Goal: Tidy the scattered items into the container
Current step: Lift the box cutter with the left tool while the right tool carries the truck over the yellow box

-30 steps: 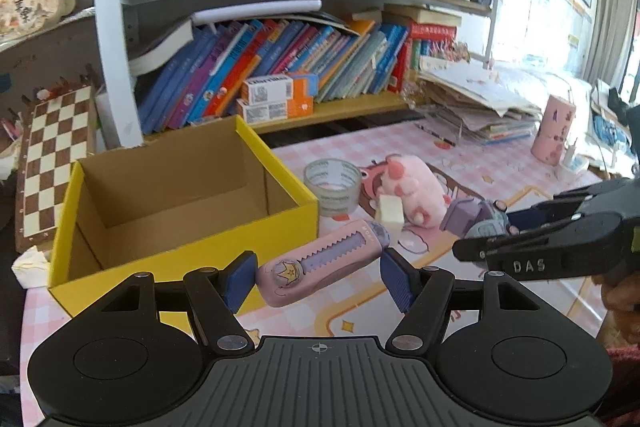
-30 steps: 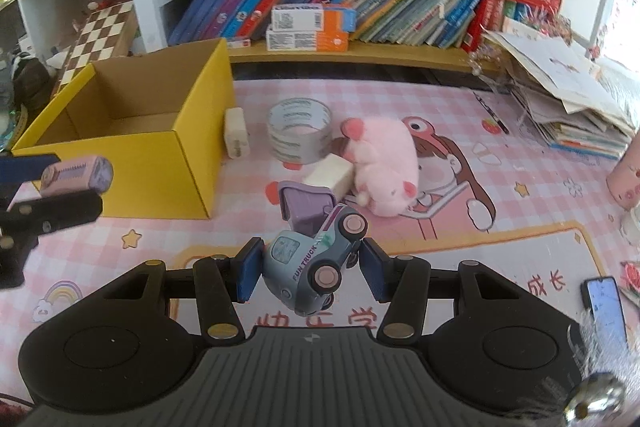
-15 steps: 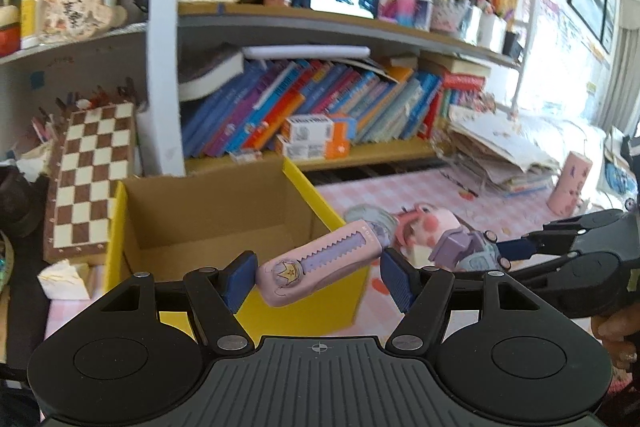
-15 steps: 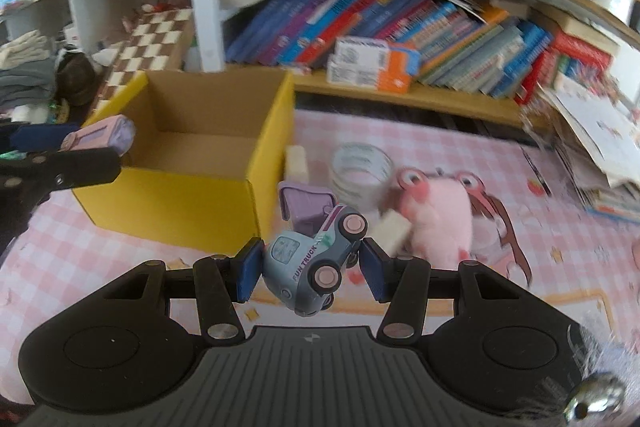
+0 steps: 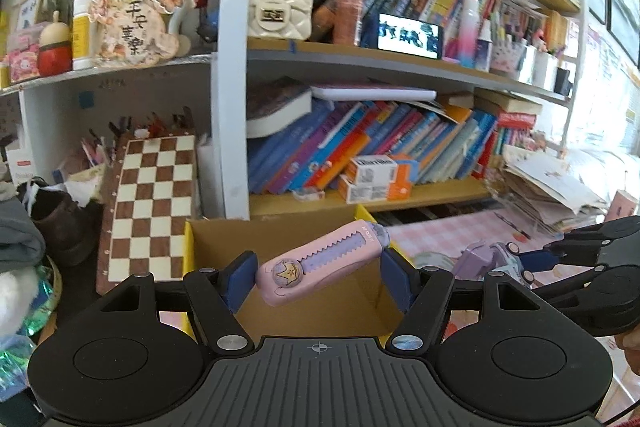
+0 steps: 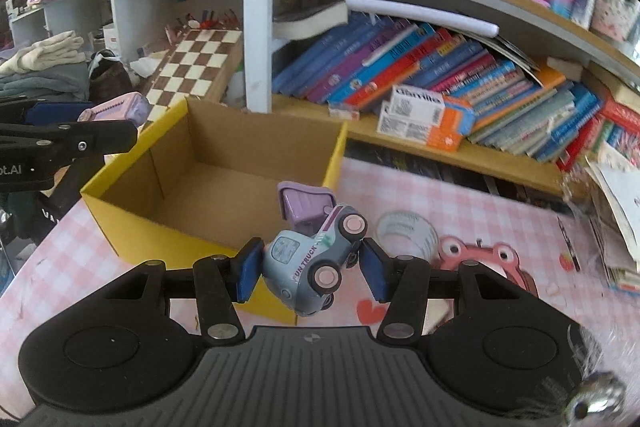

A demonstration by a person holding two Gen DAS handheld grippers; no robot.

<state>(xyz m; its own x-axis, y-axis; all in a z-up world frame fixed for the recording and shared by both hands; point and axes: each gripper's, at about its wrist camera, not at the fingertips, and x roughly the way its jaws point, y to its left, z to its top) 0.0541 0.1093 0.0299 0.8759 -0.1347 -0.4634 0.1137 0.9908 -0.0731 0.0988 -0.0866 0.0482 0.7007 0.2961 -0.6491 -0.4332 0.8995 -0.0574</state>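
left gripper point(image 5: 318, 277): clamped on pink plastic utility knife point(image 5: 320, 273), frame centre | right gripper point(image 6: 310, 263): clamped on grey-blue toy truck point(image 6: 314, 259) | open yellow cardboard box point(image 6: 132, 163) behind both

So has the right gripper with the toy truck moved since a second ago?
Yes. The right gripper, shut on the toy truck, has travelled left from over the pink mat to the near wall of the yellow cardboard box.

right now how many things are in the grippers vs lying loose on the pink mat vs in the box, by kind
held in a gripper: 2, pink utility knife, toy truck
loose on the mat: 1, tape roll
in the yellow box: 0
total: 3
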